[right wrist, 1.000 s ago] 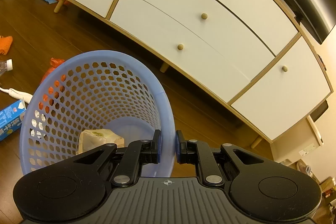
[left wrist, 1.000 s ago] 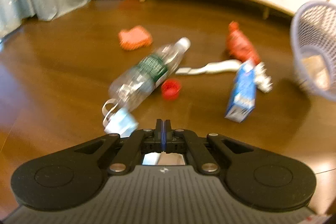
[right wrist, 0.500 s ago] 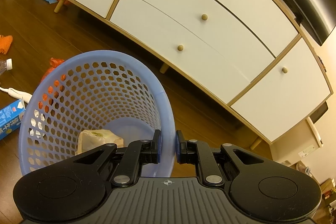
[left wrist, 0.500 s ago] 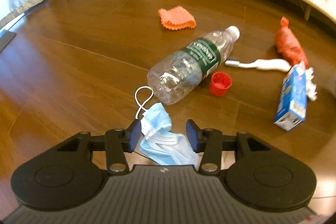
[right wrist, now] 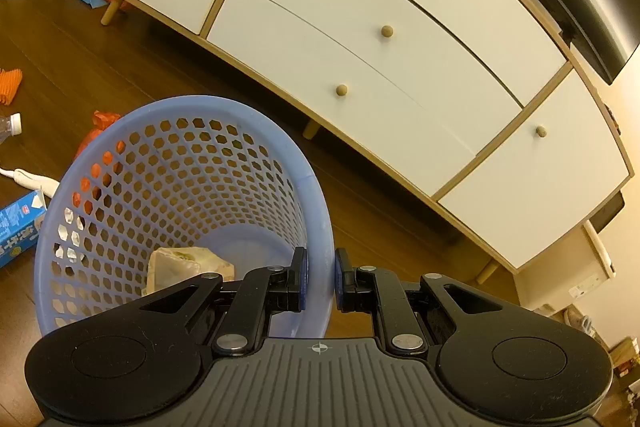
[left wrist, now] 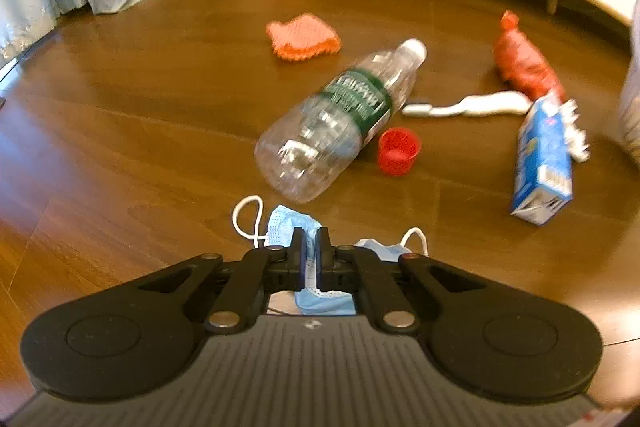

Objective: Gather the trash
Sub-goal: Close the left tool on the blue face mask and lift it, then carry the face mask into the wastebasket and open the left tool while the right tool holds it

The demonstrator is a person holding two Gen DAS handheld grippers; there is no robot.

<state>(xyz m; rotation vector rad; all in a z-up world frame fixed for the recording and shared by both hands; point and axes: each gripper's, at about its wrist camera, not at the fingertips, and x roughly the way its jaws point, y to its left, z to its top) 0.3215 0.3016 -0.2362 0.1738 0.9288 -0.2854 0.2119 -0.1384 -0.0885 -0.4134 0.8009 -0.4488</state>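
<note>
— Blue mask (left wrist: 288, 223) pinched between the nearly closed fingers of the left hand-held gripper (left wrist: 310, 241), low over the wood floor (left wrist: 120, 131); one white ear loop (left wrist: 248, 219) trails to its left.

— And the rest of the litter?

— Just beyond the mask lies a clear bottle (left wrist: 340, 123) on its side, a red cap (left wrist: 398, 151) touching it. An orange cloth (left wrist: 304, 37) sits farther back; to the right, a white toothbrush (left wrist: 468, 105), a red bag (left wrist: 524, 63) and a blue carton (left wrist: 542, 163) lie close together.

— The other side?

— The right hand-held gripper (right wrist: 319, 279) clamps the rim of a blue mesh basket (right wrist: 120, 227), one finger inside the wall, one outside. A crumpled wrapper (right wrist: 180, 267) rests at the basket's bottom. A white cabinet (right wrist: 360, 47) stands behind.
</note>
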